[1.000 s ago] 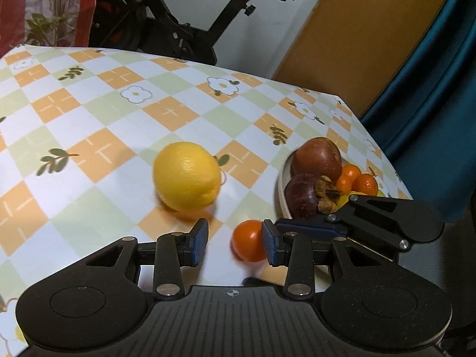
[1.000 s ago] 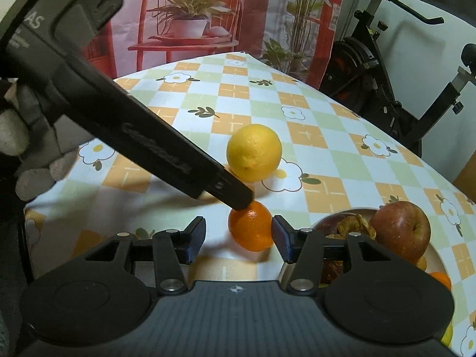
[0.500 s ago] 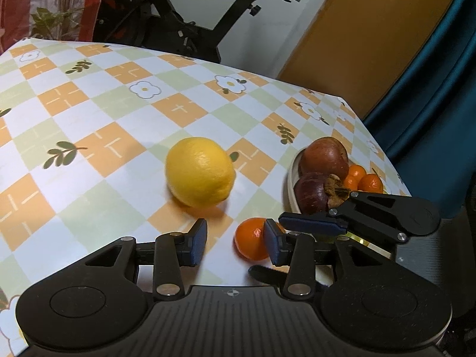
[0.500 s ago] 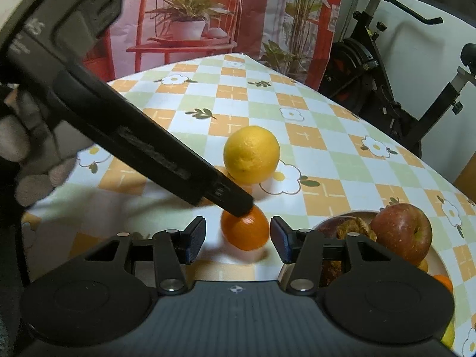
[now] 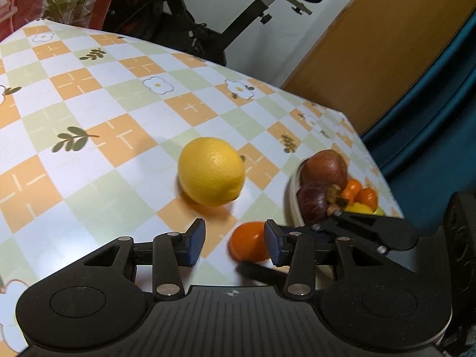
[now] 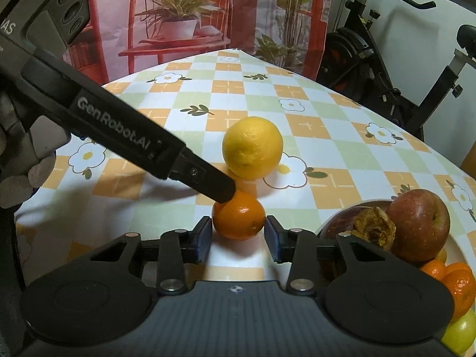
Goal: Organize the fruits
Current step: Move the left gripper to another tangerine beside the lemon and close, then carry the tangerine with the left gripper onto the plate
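Note:
A small orange (image 6: 239,217) lies on the checked tablecloth between the fingertips of my right gripper (image 6: 238,239). The jaws are closing and the pads stand right at its sides with only slivers of gap. A large yellow citrus (image 6: 252,147) sits just behind it. One finger (image 6: 208,181) of my left gripper reaches in from the left, its tip against the orange's top. In the left wrist view my left gripper (image 5: 233,244) is open with nothing gripped; the orange (image 5: 248,242) shows by its right finger and the yellow citrus (image 5: 211,171) lies ahead.
A white bowl (image 6: 324,226) at the right holds a red apple (image 6: 419,223), a dark mangosteen (image 6: 372,226) and small oranges (image 6: 458,282). A gloved hand (image 6: 17,178) is at the left. An exercise bike (image 5: 244,23) stands behind the table; the table's right edge is beside the bowl.
The right gripper's jaws have narrowed around the small orange. The left gripper's fingertip has slid onto the orange's top. The yellow citrus and the bowl have stayed where they were.

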`<state>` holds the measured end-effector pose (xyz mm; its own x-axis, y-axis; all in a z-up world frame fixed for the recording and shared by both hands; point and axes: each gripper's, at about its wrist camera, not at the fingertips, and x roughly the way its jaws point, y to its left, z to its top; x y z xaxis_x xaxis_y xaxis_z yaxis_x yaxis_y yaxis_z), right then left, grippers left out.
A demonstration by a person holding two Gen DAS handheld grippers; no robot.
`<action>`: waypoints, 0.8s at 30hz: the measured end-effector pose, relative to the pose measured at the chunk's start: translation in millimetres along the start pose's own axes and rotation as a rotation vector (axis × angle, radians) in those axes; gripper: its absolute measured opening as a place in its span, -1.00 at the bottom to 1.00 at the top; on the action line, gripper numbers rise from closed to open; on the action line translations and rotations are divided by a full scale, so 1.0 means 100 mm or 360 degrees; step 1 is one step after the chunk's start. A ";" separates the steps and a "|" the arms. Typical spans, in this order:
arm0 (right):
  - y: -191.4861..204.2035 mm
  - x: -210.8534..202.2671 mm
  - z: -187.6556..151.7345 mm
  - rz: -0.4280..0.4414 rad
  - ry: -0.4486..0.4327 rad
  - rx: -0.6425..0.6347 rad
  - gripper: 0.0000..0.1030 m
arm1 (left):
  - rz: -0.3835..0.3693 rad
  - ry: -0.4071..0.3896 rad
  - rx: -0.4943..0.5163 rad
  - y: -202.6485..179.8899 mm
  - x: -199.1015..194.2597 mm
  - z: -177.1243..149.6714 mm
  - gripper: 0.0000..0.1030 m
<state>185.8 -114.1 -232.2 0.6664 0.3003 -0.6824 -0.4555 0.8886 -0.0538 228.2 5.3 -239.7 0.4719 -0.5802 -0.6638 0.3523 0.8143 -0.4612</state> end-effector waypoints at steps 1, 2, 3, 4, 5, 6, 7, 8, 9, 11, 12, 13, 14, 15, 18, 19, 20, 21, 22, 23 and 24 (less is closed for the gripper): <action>0.00 0.00 0.00 0.0004 -0.0001 -0.0001 -0.20 | -0.0007 0.0001 0.0004 -0.02 0.01 0.00 -0.10; 0.00 0.00 -0.01 0.0004 -0.0002 -0.0001 -0.20 | -0.0005 0.0010 0.0011 -0.03 0.04 0.00 -0.10; 0.00 0.00 -0.01 0.0005 -0.0004 0.0003 -0.20 | -0.0006 0.0016 0.0015 -0.04 0.05 -0.01 -0.09; 0.00 0.00 -0.01 0.0007 -0.0006 0.0006 -0.20 | -0.0012 0.0014 0.0016 -0.05 0.06 -0.02 -0.09; 0.00 0.01 -0.01 0.0004 -0.0005 0.0008 -0.20 | -0.0020 0.0018 0.0016 -0.06 0.07 -0.02 -0.09; -0.01 0.01 -0.01 0.0006 -0.0006 0.0011 -0.20 | -0.0028 0.0024 0.0017 -0.07 0.07 -0.02 -0.09; -0.01 0.01 -0.01 0.0008 -0.0007 0.0017 -0.20 | -0.0035 0.0029 0.0017 -0.07 0.08 -0.02 -0.09; -0.01 0.00 -0.02 0.0012 -0.0009 0.0023 -0.20 | -0.0042 0.0035 0.0016 -0.08 0.09 -0.03 -0.08; -0.01 0.00 -0.02 0.0013 -0.0012 0.0028 -0.19 | -0.0047 0.0040 0.0013 -0.08 0.10 -0.03 -0.08; -0.01 0.00 -0.03 0.0014 -0.0013 0.0036 -0.20 | -0.0054 0.0051 0.0003 -0.08 0.13 -0.05 -0.08; 0.00 0.00 -0.03 0.0015 -0.0012 0.0041 -0.19 | -0.0060 0.0054 -0.0003 -0.08 0.13 -0.05 -0.08; 0.00 0.00 -0.04 0.0014 -0.0012 0.0042 -0.19 | -0.0065 0.0058 -0.0007 -0.08 0.14 -0.06 -0.08; 0.00 0.00 -0.04 0.0013 -0.0013 0.0046 -0.19 | -0.0071 0.0061 -0.0006 -0.07 0.15 -0.06 -0.08; 0.00 -0.01 -0.05 0.0015 -0.0014 0.0054 -0.19 | -0.0076 0.0067 -0.0004 -0.07 0.15 -0.07 -0.08; 0.00 -0.02 -0.06 0.0016 -0.0016 0.0067 -0.19 | -0.0088 0.0070 0.0007 -0.09 0.16 -0.08 -0.16; 0.00 -0.02 -0.06 0.0016 -0.0016 0.0071 -0.19 | -0.0080 0.0067 0.0017 -0.11 0.15 -0.08 -0.16; 0.00 -0.03 -0.06 0.0019 -0.0016 0.0074 -0.20 | -0.0073 0.0060 0.0031 -0.13 0.13 -0.09 -0.16; 0.01 -0.04 -0.06 0.0019 -0.0018 0.0074 -0.20 | -0.0068 0.0051 0.0039 -0.14 0.11 -0.09 -0.16; 0.01 -0.06 -0.06 0.0018 -0.0025 0.0075 -0.20 | -0.0066 0.0042 0.0043 -0.16 0.09 -0.09 -0.16; 0.01 -0.07 -0.06 0.0019 -0.0035 0.0079 -0.20 | -0.0065 0.0035 0.0045 -0.17 0.07 -0.09 -0.16; 0.01 -0.09 -0.06 0.0022 -0.0047 0.0086 -0.20 | -0.0064 0.0025 0.0049 -0.18 0.05 -0.08 -0.16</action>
<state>175.5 -117.9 -230.3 0.6778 0.3218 -0.6611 -0.4327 0.9015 -0.0049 217.3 -12.2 -239.1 0.4441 -0.6120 -0.6544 0.3955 0.7893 -0.4697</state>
